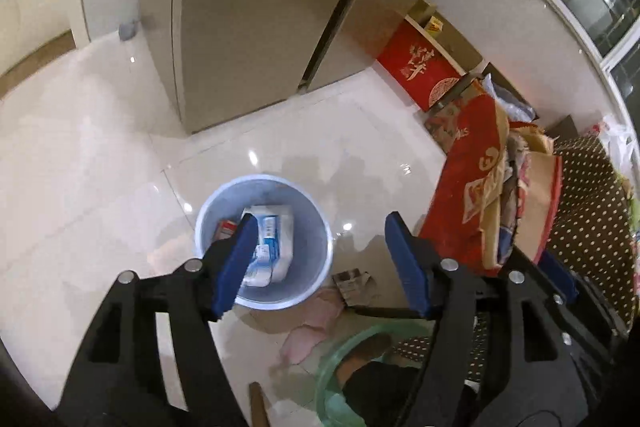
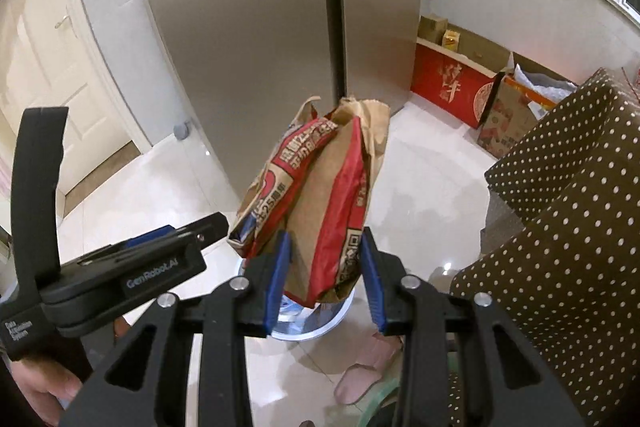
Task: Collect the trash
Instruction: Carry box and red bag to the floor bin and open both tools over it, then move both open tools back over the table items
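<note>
Right gripper clamped on crumpled brown-and-red paper bag, both blue pads pressed against the lower end, bulk of bag standing forward of the fingers. Positioned directly above pale blue trash bin, with bin rim visible below and behind the bag, presumably so a release drops the load straight in. Left gripper spread wide, nothing between the pads, aimed at the same bin from the side (probably kept clear to leave the drop path free). Bin already holding a white-and-blue carton and a small red item, so remaining room is limited; bag likely to sit high or catch on the rim. Further litter on the tiled floor just beside the bin: a scrap of grey cardboard. Polka-dot box close on the right side, restricting swing in that direction. Next step judged to be lowering, then opening the right pads.
</note>
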A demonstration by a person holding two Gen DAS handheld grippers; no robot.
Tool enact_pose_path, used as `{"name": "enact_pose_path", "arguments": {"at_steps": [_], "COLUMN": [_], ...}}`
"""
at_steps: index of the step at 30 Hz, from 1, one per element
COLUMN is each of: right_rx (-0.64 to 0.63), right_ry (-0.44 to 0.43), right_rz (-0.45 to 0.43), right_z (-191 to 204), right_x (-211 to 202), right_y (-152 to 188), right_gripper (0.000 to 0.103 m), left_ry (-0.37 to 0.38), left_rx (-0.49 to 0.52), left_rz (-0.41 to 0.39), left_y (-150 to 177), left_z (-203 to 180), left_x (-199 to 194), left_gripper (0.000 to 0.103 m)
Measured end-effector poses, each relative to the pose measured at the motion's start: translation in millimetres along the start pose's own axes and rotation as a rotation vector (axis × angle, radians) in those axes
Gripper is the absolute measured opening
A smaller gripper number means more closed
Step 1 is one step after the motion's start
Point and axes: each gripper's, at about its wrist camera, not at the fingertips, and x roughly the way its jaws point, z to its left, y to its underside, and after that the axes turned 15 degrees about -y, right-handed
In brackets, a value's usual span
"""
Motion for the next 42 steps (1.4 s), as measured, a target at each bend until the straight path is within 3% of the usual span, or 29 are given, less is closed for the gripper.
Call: {"name": "enact_pose_path", "arguments": {"at_steps": [5, 13, 16, 17, 19, 23, 33, 42], "right_rx": [-0.008, -0.029, -0.025, -0.025, -0.033, -0.038, -0.103, -0.087], "right_ry": [-0.013, -0.023, -0.042, -0.055, -0.025, -0.036, 0.056, 0.161], "right_rz": [0.006, -0.049, -0.075, -0.084, -0.111, -0.129, -0.213, -0.36], "right_z": [1.9, 10.2, 14.4, 16.1, 19.9, 20.6, 1.6, -35.2], "right_x": [6.3, 6.8, 4.6, 4.7, 3.7, -6.1, -78.4, -189.8], "right_y": [1.6, -13.8, -21.2, -23.7, -26.9, -27.3, -18.0, -12.9], "right_gripper": [0.035, 0.036, 0.042, 0.057, 0.07, 0.07, 0.07, 0.075], "left_ry": [-0.003, -0.074, -0.12, -0.142, -0.185, -0.201, -0.134, 0.024], "left_rx": [0.007, 0.008, -0.004, -0.01, -0.02, -0.002, 0.15, 0.32], "left_rz": [0.007, -0.091, -0.138, -0.157, -0.196, -0.217, -0.27, -0.412], "left_y": [6.2, -0.8, -4.8, -4.6, -5.4, -7.1, 3.4, 14.1], "left_z": [-5.2, 5.2, 10.7, 12.5, 15.5, 15.6, -30.2, -117.0], "left_x": [-4.6, -26.5, -37.2, -40.8, -48.8, -57.4, -94.3, -166.8], "left_gripper": [0.068, 0.069, 0.069, 0.07, 0.072, 0.073, 0.073, 0.077]}}
